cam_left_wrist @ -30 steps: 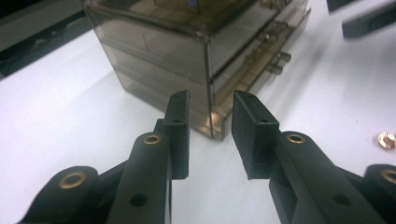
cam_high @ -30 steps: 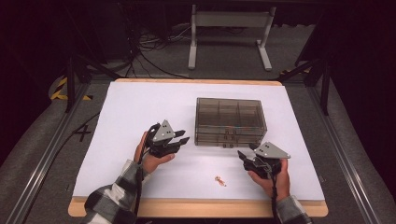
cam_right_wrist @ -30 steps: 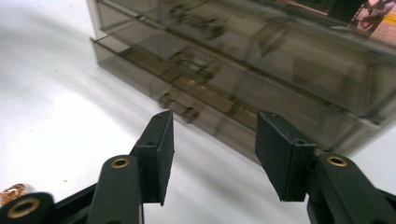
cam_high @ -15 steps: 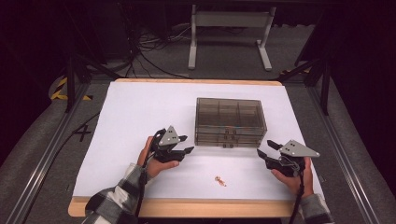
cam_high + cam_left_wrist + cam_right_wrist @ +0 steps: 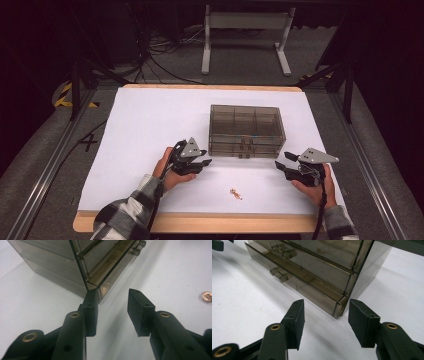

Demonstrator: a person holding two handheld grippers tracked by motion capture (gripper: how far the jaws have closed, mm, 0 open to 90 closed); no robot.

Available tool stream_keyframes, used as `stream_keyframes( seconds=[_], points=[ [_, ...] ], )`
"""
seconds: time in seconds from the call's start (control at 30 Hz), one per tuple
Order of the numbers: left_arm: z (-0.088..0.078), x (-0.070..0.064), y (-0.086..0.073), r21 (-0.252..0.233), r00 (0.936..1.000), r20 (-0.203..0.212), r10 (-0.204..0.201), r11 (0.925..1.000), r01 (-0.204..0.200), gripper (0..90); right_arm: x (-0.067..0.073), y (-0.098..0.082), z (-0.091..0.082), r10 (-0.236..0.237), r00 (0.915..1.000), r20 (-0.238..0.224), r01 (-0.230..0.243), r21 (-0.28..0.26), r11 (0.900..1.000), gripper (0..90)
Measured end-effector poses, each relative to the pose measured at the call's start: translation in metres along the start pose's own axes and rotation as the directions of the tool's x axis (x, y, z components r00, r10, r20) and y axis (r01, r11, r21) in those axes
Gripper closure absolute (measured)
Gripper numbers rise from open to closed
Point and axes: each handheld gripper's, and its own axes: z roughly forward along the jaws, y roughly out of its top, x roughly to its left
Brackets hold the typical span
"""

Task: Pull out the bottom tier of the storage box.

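Now both tongs [image 5: 206, 162] [image 5: 281, 160] gape, empty, flanking the smoked drawer box [image 5: 246, 131].

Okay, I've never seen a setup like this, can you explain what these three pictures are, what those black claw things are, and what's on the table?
A person sits at a table covered in white, holding a hand-operated two-jaw clamp in each hand: the left gripper and the right gripper. One picture looks down from above the person's side. The other two come from cameras riding on each gripper, looking along its black jaws.

On the table stands a smoky see-through drawer box with its lowest drawer pulled slightly out, and a small copper coin lies nearer the person.

Both grippers are open and hold nothing. Each points at a front bottom corner of the box. The left gripper's jaws have just been closing a little.
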Motion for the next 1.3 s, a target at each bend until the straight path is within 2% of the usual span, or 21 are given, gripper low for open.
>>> stream_keyframes(
  seconds=[0.43,1.0,1.17,1.23,1.3],
  points=[
    [0.013,0.0,0.003,0.027,0.9999,-0.002,0.011,0.9996,-0.01,63.8,0.0,0.001,0.012,-0.014,0.9995,-0.028,0.015,0.029,0.999,48.9],
    [0.014,0.002,0.002,0.024,0.9999,-0.014,0.006,0.9997,-0.005,60.8,0.003,0.001,0.018,-0.028,0.9985,-0.047,0.03,0.052,0.998,48.0],
    [0.014,0.002,0.002,0.029,0.9999,-0.011,0.008,0.9995,-0.007,60.6,0.006,0.002,0.02,-0.035,0.9967,-0.074,0.039,0.058,0.998,48.8],
    [0.014,0.002,0.002,0.035,0.9999,-0.009,0.013,0.9993,-0.013,59.8,0.007,0.003,0.02,-0.045,0.9965,-0.07,0.05,0.067,0.997,48.7],
    [0.014,0.003,0.003,0.033,0.9998,-0.012,0.014,0.9994,-0.014,59.8,0.006,0.003,0.019,-0.037,0.9976,-0.059,0.041,0.057,0.998,48.7]
  ],
)
